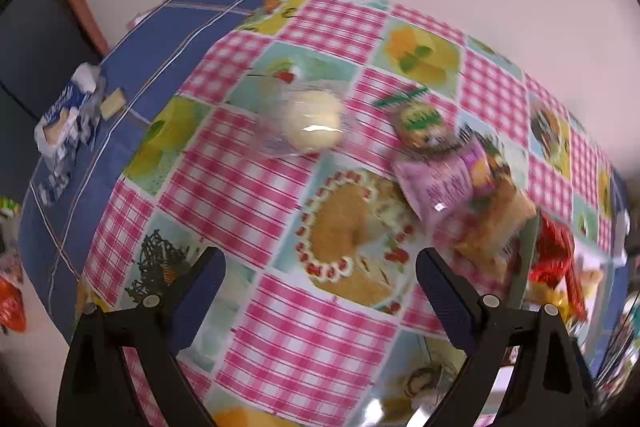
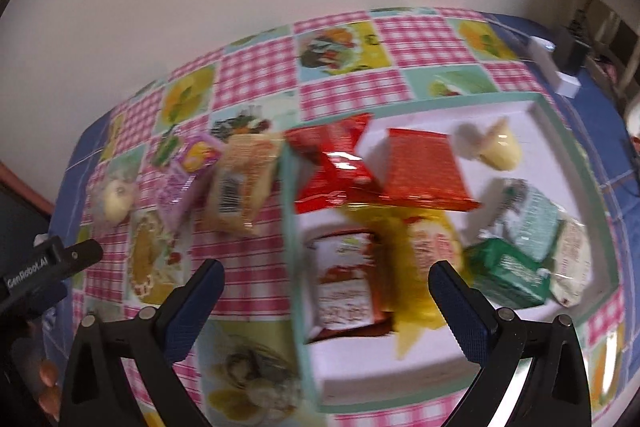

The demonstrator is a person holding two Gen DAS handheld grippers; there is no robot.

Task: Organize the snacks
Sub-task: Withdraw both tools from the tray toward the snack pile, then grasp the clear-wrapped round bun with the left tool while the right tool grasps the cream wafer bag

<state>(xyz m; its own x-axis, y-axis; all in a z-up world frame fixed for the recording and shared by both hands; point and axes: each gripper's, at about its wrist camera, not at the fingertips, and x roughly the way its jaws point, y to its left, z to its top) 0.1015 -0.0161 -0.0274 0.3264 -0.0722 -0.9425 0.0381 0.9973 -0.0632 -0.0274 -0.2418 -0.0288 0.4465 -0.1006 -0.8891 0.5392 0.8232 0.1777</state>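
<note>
A: Left gripper [image 1: 320,267] spread wide, empty, over the checked cloth of the worktop [image 1: 304,339]. Round pale bun [image 1: 312,125] in clear wrap ahead, purple packet [image 1: 436,179] to its right

B: Right gripper [image 2: 326,279] spread too, nothing pinched. Below it, white tray [image 2: 400,363] holding red packets [image 2: 424,171], green packet [image 2: 508,271]

Snack packs [image 2: 348,167] in tray [image 2: 576,163], right side.
</note>
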